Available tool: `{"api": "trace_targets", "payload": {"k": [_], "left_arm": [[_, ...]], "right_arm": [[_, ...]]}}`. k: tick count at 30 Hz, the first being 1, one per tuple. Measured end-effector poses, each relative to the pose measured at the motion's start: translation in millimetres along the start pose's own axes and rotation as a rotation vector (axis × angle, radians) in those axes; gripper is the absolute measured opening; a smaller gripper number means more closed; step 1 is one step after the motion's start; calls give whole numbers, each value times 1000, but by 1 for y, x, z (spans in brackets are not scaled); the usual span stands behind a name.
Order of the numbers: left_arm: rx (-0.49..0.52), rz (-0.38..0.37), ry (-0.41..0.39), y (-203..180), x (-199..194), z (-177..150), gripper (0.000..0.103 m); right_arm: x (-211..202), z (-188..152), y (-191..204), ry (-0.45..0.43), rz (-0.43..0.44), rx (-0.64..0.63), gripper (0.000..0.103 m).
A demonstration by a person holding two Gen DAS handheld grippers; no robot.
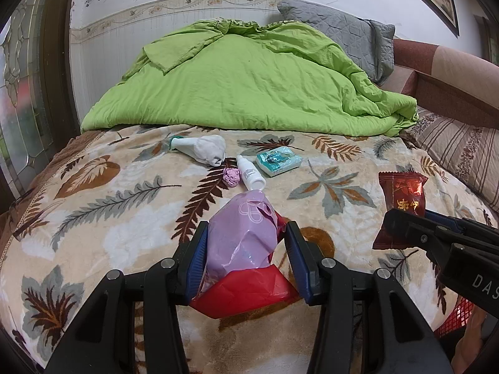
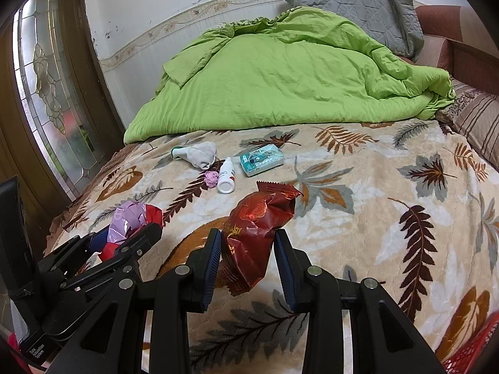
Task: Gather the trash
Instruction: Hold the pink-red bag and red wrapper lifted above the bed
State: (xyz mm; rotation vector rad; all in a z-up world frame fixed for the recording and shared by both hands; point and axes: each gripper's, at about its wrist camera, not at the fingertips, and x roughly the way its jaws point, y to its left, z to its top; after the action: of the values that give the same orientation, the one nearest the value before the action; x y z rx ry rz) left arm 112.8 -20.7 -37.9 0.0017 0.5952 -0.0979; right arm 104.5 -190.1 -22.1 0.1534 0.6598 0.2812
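Pink wrapper (image 1: 241, 237): sitting between the left claw (image 1: 246, 260) pads, apparently pinched, red piece under it. Red packet (image 2: 257, 233): being clamped by the right claw (image 2: 248, 260), raised off the blanket (image 2: 358, 218). Beyond both claws are lying a bottle (image 1: 250, 175), pink wad (image 1: 231, 177), tissue pack (image 1: 278, 159), sock (image 1: 202, 149).

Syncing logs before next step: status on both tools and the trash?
Left tool shut on pink-and-red wrapper. Right tool shut on dark red wrapper. Pink wad left on blanket. Nothing blocking.
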Motion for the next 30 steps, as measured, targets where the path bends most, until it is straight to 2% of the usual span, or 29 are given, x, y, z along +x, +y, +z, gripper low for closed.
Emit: {"api": "trace_targets", "payload": {"k": [30], "left_arm": [[2,1,-1,-2,-1,0,47]], "right_arm": [[-1,0,-1,-2,0,3,37]]}}
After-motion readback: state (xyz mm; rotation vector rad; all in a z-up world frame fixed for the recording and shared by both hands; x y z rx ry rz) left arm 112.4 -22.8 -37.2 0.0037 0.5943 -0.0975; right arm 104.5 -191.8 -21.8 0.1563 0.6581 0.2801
